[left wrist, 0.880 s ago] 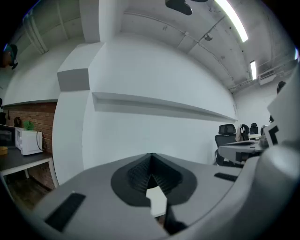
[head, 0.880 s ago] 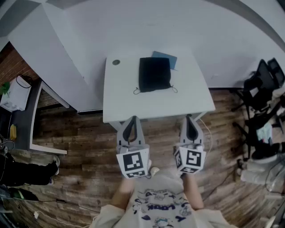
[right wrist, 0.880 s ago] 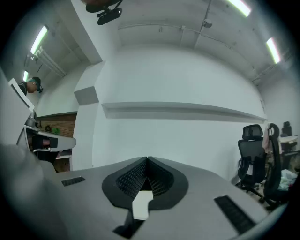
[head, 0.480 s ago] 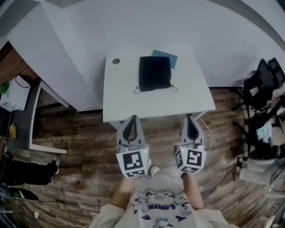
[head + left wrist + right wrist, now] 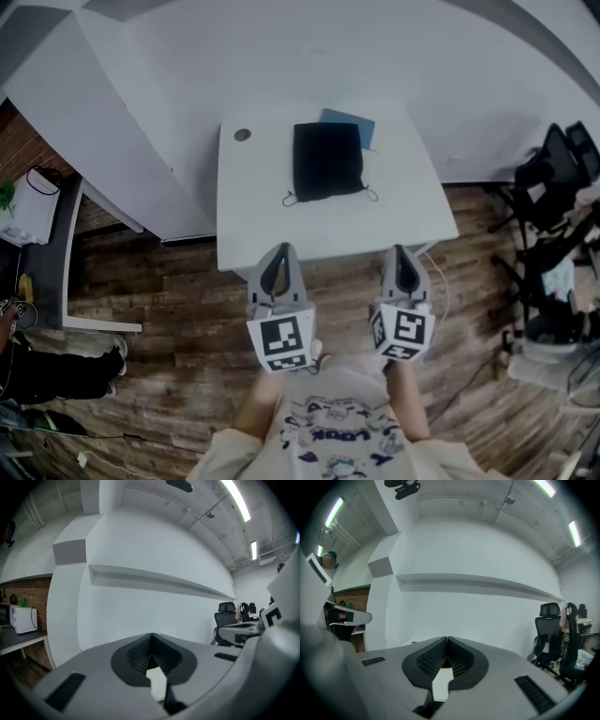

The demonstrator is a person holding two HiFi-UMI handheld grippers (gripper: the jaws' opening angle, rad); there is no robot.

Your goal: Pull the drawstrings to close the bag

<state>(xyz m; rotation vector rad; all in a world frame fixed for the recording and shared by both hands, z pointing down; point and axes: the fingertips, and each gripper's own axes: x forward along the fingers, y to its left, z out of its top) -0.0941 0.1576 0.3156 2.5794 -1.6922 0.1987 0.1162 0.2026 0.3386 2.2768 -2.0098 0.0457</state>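
White table (image 5: 253, 220) holds black bag (image 5: 326, 159), drawstrings (image 5: 291, 198) trailing at near corners. Left gripper (image 5: 280, 251), right gripper (image 5: 399, 251) clenched empty, short of table; should open, then pinch one drawstring each.

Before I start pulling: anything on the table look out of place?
Nothing stands out. The black bag lies flat on the table, drawstrings loose at its near corners; a blue flat item peeks past its far edge.

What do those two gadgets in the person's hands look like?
The left gripper and right gripper are matching light grey wedges that narrow toward the tip, lined with dark ribbed pads. Each carries a white cube printed with black square markers. The person wears a pale printed shirt.
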